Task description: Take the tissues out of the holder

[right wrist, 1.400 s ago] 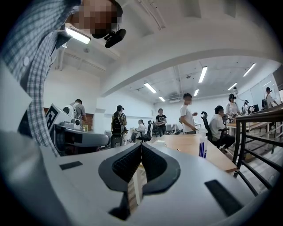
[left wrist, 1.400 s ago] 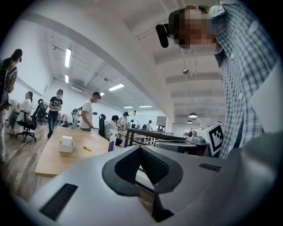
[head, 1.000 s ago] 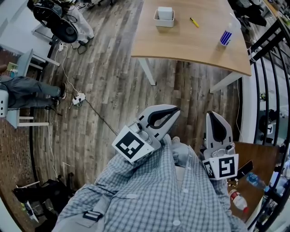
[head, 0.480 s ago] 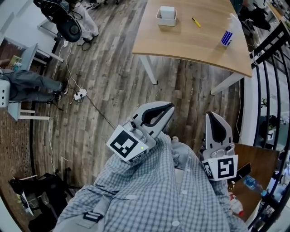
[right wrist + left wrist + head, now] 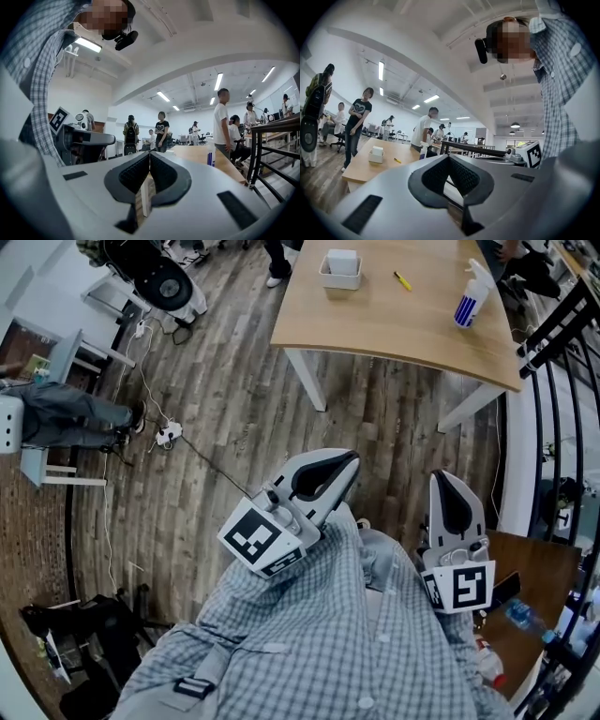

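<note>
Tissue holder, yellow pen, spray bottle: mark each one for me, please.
tissue holder (image 5: 338, 282), head view, front wall of the white box.
yellow pen (image 5: 401, 280), head view, middle of its barrel.
spray bottle (image 5: 466, 310), head view, blue-striped body.

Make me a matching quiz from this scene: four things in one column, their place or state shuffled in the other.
1 tissue holder
2 yellow pen
3 spray bottle
4 left gripper

A shut, empty, short of the table
B near the table's right end
C holds white tissues
D lies between holder and bottle

Pairs: 1-C, 2-D, 3-B, 4-A
</note>
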Motion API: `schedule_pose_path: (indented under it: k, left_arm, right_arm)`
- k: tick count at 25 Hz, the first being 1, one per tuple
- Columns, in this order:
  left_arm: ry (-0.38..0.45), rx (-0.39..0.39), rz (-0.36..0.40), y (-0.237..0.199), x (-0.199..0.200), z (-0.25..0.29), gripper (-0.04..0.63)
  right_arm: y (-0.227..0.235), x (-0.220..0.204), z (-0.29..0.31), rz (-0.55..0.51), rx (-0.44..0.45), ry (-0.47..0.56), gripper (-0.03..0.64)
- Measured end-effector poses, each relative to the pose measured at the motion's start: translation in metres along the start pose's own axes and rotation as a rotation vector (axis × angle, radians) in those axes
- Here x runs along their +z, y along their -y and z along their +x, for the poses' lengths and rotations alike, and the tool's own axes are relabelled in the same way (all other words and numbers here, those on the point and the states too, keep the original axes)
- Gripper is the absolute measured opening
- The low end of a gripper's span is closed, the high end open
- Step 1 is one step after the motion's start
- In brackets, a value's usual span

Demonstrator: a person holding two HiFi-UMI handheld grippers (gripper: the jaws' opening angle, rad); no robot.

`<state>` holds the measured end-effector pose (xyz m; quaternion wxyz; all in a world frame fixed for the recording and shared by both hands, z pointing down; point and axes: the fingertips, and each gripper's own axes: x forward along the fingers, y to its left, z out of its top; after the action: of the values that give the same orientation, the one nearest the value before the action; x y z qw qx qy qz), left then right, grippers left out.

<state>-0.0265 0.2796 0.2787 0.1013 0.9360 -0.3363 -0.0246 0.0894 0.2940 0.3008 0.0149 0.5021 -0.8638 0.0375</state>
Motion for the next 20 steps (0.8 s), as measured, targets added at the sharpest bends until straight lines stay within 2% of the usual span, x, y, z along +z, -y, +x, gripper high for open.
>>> schedule_pose_path:
  k: [6, 13, 20]
  left_arm:
    - [0.006, 0.000, 0.002, 0.006, 0.000, 0.007, 0.006]
    - [-0.003, 0.023, 0.040, 0.001, -0.005, 0.008, 0.006]
    - [-0.019, 0.009, 0.059, -0.005, -0.008, 0.020, 0.006]
  right_arm:
    - [0.009, 0.004, -0.006, 0.003, -0.013, 0.010, 0.012]
    - [0.005, 0.006, -0.002, 0.006, -0.001, 0.016, 0.012]
    - [0.016, -0.009, -0.004, -0.027, 0.001, -0.029, 0.012]
